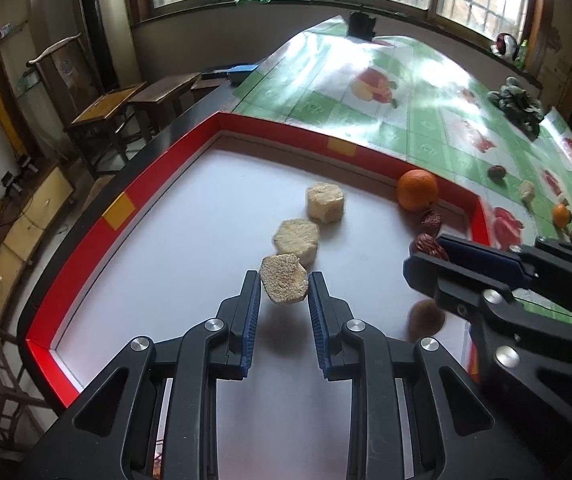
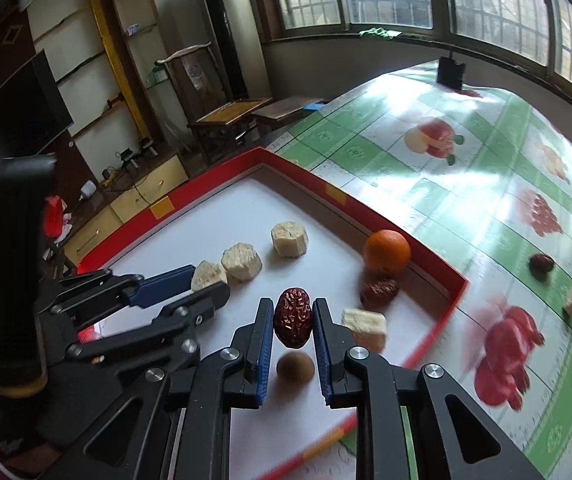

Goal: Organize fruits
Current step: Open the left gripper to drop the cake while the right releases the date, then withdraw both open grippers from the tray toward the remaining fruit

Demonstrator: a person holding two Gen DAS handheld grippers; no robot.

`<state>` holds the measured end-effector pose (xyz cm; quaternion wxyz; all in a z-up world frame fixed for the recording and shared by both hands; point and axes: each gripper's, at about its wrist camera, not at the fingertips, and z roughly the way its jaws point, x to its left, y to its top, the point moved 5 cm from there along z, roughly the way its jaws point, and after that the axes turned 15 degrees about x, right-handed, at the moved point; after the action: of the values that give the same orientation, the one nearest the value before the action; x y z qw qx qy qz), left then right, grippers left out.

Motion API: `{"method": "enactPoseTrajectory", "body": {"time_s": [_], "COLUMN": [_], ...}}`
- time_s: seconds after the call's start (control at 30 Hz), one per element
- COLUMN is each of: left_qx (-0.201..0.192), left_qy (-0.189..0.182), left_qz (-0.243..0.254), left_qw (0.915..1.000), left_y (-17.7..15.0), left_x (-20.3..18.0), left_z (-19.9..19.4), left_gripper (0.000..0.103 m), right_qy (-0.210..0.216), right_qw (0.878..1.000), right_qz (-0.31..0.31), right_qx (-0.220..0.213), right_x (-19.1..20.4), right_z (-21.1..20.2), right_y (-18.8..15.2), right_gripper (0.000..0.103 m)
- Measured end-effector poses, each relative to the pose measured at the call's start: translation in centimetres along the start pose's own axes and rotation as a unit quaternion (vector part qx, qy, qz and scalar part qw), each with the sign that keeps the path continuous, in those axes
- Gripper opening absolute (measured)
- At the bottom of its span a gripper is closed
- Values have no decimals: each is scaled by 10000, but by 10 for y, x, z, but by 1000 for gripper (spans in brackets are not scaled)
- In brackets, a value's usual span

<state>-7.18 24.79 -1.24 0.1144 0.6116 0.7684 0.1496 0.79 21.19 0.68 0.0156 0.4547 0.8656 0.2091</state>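
Left gripper [image 1: 284, 286] clamps beige chunk [image 1: 284, 283] above red-rimmed tray [image 1: 118, 211]; right gripper [image 2: 293, 322] clamps red date [image 2: 293, 317] above brown nut [image 2: 294, 366]; orange [image 2: 386, 251] near tray corner.

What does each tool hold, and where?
Left tool: beige cake piece, gripped by its sides. Right tool: red date, gripped across its middle.

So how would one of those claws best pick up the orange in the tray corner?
Come from above and close across the orange's round middle. It sits against the red tray wall, with a red date close in front, so a sideways approach looks blocked.
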Motion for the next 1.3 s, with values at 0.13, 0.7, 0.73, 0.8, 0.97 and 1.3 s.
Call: {"method": "enactPoseTrajectory", "body": {"time_s": [0.13, 0.7, 0.73, 0.8, 0.97, 1.3], "left_qx": [134, 271, 241, 205, 126, -128], "left_qy": [64, 26, -11, -78, -92, -329], "left_qz": [-1, -142, -153, -150, -71, 179], "left_qw": [9999, 9995, 9996, 9996, 9999, 9992], "left_y": [2, 3, 4, 3, 1, -3], "left_x": [2, 10, 10, 9, 1, -35], "left_z": [5, 5, 4, 1, -4, -31], "left_gripper": [23, 58, 60, 64, 64, 64], "right_qy": [29, 8, 50, 127, 124, -142], "right_qw": [9999, 9998, 9999, 9998, 9996, 9975], "right_qz": [-72, -47, 1, 121, 210, 473], "right_qx": [119, 173, 148, 84, -107, -512], "right_x": [-1, -15, -17, -21, -22, -39], "right_z": [13, 24, 21, 14, -6, -53], "right_y": [7, 14, 13, 9, -4, -38], "right_gripper": [19, 23, 24, 29, 33, 37]}}
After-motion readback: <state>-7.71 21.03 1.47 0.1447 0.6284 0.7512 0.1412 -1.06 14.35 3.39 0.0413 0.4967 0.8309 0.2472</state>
